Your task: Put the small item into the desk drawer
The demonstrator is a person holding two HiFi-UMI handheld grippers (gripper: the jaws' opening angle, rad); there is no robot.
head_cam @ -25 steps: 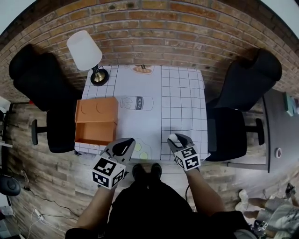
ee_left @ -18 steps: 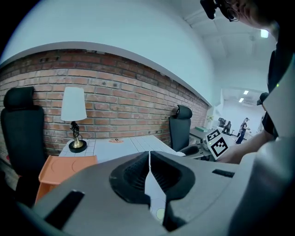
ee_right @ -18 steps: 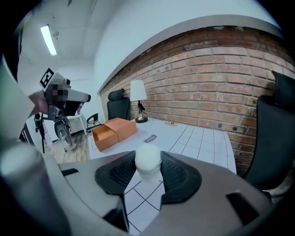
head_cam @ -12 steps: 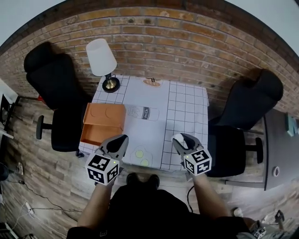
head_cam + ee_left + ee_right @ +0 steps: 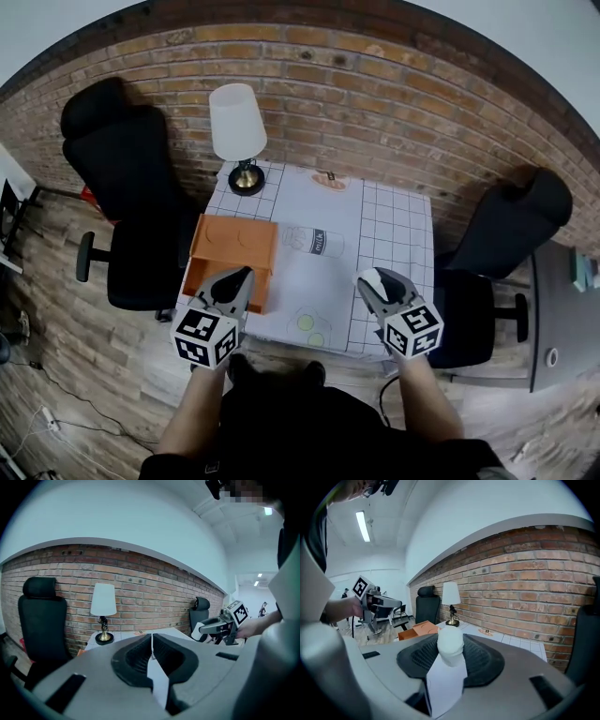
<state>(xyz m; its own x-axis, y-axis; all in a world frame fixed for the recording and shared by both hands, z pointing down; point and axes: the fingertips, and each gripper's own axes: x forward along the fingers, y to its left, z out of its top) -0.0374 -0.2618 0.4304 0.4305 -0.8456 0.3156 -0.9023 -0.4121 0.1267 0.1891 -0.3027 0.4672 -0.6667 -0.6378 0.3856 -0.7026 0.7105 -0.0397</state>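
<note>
Step in hand: carry phase, item not yet at drawer. R gripper point(image 5: 451, 654) clamped on small white item point(image 5: 450, 644); rounded thing, sits betw pads near the tips. In head view it's held in the air over near edge of table point(image 5: 394, 225), well apart from orange drawer unit point(image 5: 234, 246) on table's left side, lamp point(image 5: 237, 117) behind that. L gripper point(image 5: 151, 645) jaws pressed together, nothing betw them; hovers just in front of drawer unit's near face. Can't tell from any view whether drawer is pulled out. Next, prob: if shut, L must part jaws, catch drawer front & pull; R then takes item across to the left, over the cavity, releases low so it doesn't roll
</note>
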